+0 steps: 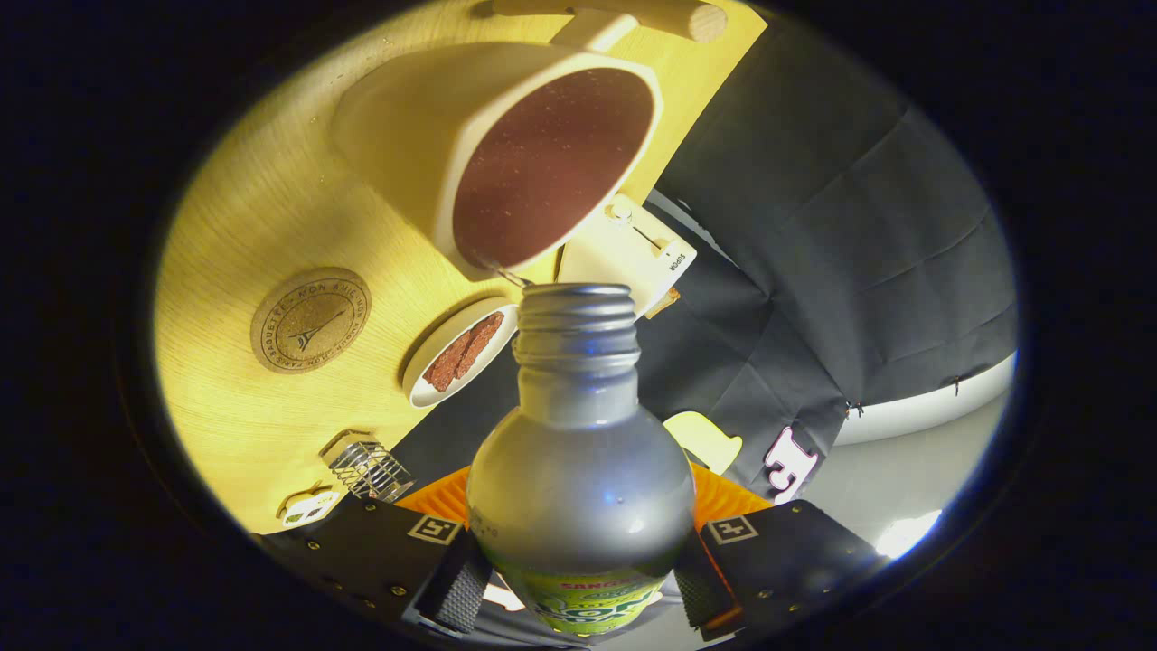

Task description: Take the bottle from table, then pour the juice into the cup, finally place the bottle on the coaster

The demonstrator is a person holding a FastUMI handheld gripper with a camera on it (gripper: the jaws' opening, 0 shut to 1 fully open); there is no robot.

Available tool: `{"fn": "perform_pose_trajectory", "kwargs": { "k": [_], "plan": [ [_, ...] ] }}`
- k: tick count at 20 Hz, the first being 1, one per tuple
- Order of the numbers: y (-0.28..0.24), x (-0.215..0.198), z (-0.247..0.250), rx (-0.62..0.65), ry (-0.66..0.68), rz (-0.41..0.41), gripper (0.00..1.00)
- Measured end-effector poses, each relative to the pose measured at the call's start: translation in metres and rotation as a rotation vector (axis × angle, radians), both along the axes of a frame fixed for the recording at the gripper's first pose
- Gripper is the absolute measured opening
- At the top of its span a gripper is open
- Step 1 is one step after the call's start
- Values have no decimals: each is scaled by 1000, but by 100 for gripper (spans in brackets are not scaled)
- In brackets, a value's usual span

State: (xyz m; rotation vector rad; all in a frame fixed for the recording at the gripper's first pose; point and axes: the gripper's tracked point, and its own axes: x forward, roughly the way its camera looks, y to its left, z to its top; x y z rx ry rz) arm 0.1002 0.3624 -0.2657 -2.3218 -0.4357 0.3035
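My gripper (578,579) is shut on a clear plastic bottle (578,488), both fingers pressing its sides just below the shoulder. The bottle's neck is uncapped and tilted toward a cream cup (506,154) that stands on the wooden table (235,226). The threaded mouth sits right at the cup's near rim. Dark reddish liquid fills the cup close to the brim. The bottle body looks see-through, with a green label low down. A round cork coaster (310,319) lies on the table, off to the side of the cup and apart from it.
A small white dish (456,353) with brownish pieces sits between coaster and bottle neck. A white tagged card (633,249) lies by the table edge. A wire rack (366,468) stands near my one finger. A wooden roller (633,14) lies beyond the cup. Black cloth hangs past the table.
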Motion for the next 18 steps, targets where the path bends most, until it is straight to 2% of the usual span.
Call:
{"fn": "perform_pose_trajectory", "kwargs": {
  "k": [8, 18],
  "plan": [
    [-1, -1, -1, 13, 9, -1, 83],
    [0, -4, -4, 48, 79, -48, 83]
  ]
}}
